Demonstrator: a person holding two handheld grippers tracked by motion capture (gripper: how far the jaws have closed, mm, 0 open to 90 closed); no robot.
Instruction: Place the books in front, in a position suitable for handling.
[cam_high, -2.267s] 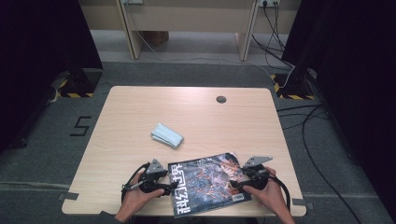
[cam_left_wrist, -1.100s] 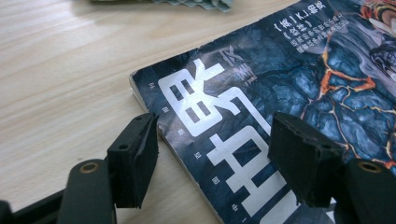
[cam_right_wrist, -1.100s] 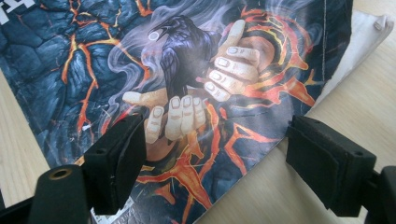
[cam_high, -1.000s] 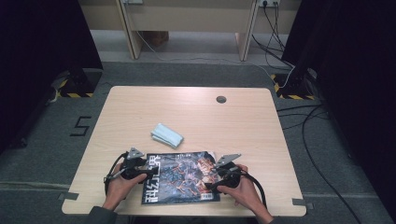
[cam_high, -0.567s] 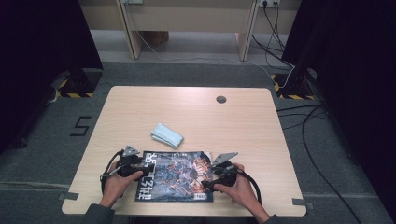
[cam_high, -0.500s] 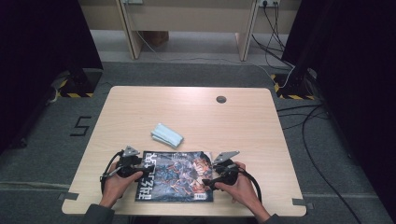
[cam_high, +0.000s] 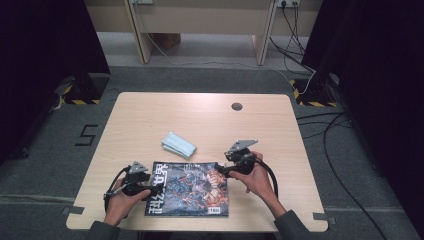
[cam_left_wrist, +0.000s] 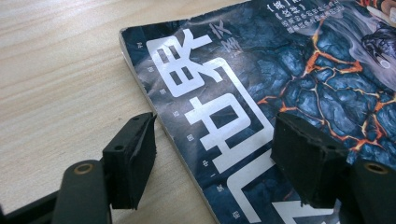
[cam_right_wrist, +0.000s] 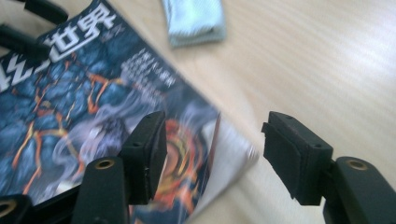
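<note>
Left gripper is parked low left in the high view, jaws apart and straddling the spine edge of the magazine, nothing squeezed. Right gripper is seen at the magazine's upper right corner; its jaws have just been closing, but a gap is kept and the lifted cover corner sits between them, not pinched. The magazine is laid flat at the table's near edge, lower centre. A folded light-blue cloth is spotted just above it.
</note>
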